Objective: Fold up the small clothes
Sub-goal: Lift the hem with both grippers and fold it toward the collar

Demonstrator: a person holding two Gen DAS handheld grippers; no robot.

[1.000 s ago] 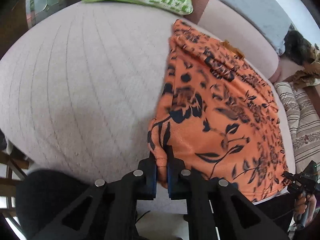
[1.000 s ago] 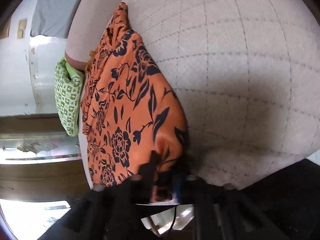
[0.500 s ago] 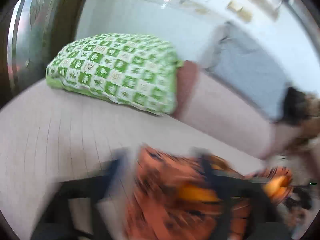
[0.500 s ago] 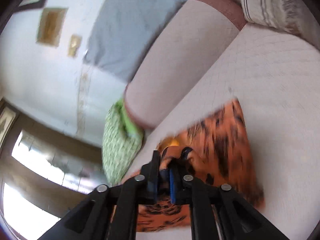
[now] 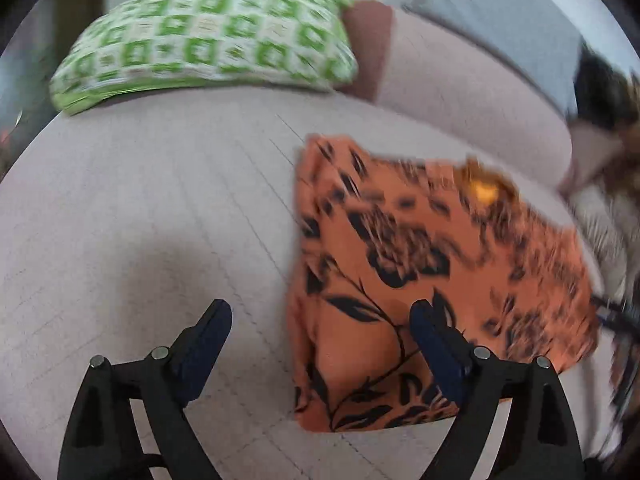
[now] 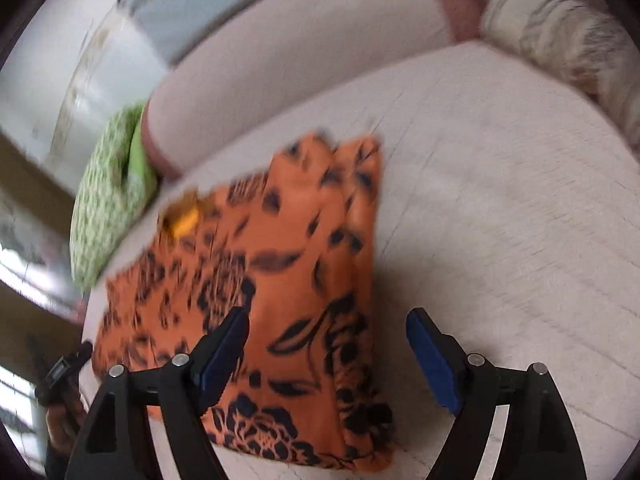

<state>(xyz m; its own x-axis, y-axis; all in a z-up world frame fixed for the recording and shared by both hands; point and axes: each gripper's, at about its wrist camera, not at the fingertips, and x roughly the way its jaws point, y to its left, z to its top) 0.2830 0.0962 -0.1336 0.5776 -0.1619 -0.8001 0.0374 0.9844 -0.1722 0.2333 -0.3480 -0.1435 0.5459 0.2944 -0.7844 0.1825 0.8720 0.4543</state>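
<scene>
An orange garment with a black floral print (image 5: 420,280) lies folded over on the pale quilted sofa seat (image 5: 140,220); it also shows in the right wrist view (image 6: 288,280). My left gripper (image 5: 320,320) is open and empty above the garment's left folded edge. My right gripper (image 6: 326,328) is open and empty above the garment's right edge. Both views are motion-blurred. A small yellow patch (image 5: 482,190) shows near the garment's far edge.
A green and white checked cushion (image 5: 208,28) lies at the far left of the seat, also in the right wrist view (image 6: 108,200). The pink sofa backrest (image 5: 460,80) runs behind. A striped pale cushion (image 6: 560,40) sits at the far right.
Both grippers held the garment's near edge, carried it up and over toward the backrest, then opened and let go. The garment now lies folded in half.
</scene>
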